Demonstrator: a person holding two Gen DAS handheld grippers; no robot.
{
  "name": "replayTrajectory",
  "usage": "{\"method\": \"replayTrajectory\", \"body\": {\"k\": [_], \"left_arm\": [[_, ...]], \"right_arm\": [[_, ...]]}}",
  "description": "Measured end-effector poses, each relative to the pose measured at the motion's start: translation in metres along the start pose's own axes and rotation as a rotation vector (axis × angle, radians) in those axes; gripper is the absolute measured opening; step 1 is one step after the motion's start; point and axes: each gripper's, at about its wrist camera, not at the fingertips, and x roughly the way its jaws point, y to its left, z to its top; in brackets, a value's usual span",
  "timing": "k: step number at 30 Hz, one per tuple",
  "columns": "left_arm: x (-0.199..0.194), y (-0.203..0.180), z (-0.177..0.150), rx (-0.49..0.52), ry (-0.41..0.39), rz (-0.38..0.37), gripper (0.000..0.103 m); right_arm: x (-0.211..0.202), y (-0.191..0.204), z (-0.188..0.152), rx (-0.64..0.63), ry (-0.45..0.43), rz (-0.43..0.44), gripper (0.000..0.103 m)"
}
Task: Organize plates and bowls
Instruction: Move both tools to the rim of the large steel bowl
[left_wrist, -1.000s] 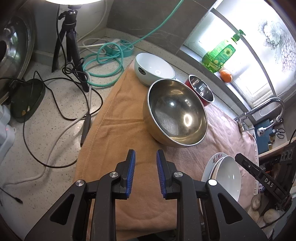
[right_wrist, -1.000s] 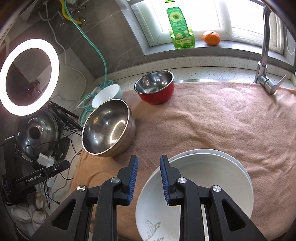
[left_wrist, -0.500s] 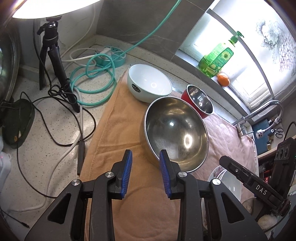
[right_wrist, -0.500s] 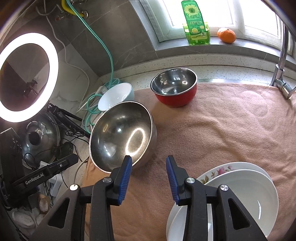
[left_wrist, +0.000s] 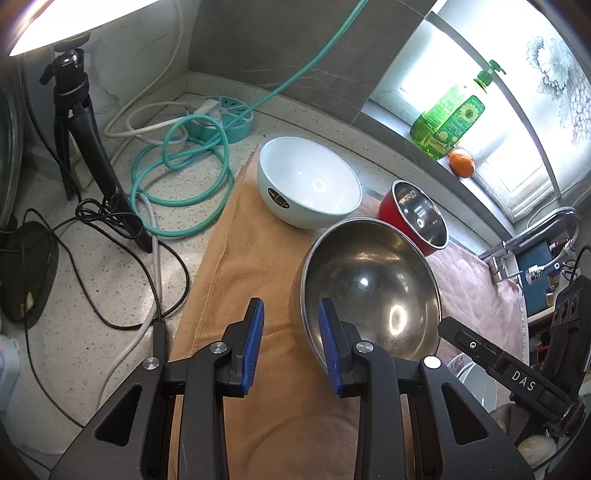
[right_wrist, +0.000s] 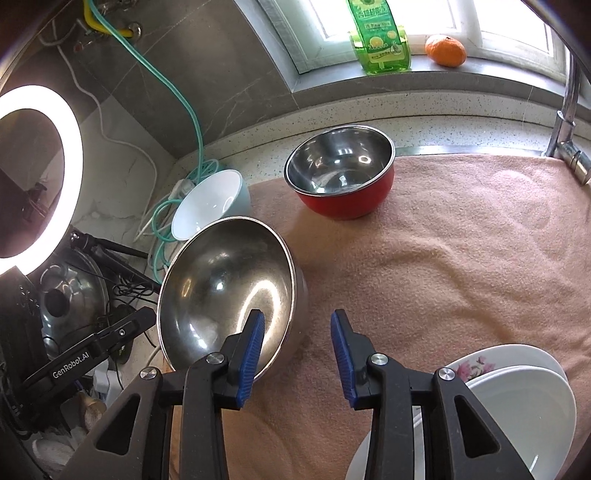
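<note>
Both our claws gape, empty: left claw (left_wrist: 290, 341) & right claw (right_wrist: 297, 350) straddle steel bowl (right_wrist: 225, 291) rim w/ tilt; it could slip, hitting plates (right_wrist: 517, 398) beside.

Right hand-held gripper (right_wrist: 297, 347) agape, straddling steel bowl (right_wrist: 225, 295) rim; red bowl (right_wrist: 341, 175) behind; plates (right_wrist: 517, 402) right.

A large steel bowl (right_wrist: 225, 295) sits tilted between a white bowl (left_wrist: 308, 182), red-sided bowl (right_wrist: 341, 173) and stacked white plates (right_wrist: 517, 402).
</note>
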Motion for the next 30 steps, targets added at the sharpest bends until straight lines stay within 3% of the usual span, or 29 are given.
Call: {"method": "replayTrajectory", "body": {"k": [2, 8, 14, 19, 30], "left_arm": [[0.003, 0.001, 0.002, 0.004, -0.002, 0.004, 0.029], [0.010, 0.003, 0.005, 0.006, 0.004, -0.002, 0.028], [0.015, 0.003, 0.005, 0.015, 0.021, -0.011, 0.016], [0.017, -0.001, 0.004, 0.026, 0.024, -0.022, 0.011], [0.011, -0.003, 0.000, 0.031, 0.019, -0.005, 0.011]], "right_arm": [[0.003, 0.001, 0.001, 0.002, 0.006, 0.007, 0.022], [0.012, 0.003, 0.003, 0.004, 0.020, 0.006, 0.016], [0.018, 0.002, 0.004, 0.016, 0.033, 0.014, 0.011], [0.017, 0.004, 0.005, 0.005, 0.037, 0.012, 0.010], [0.016, 0.006, 0.003, -0.011, 0.040, 0.013, 0.010]]}}
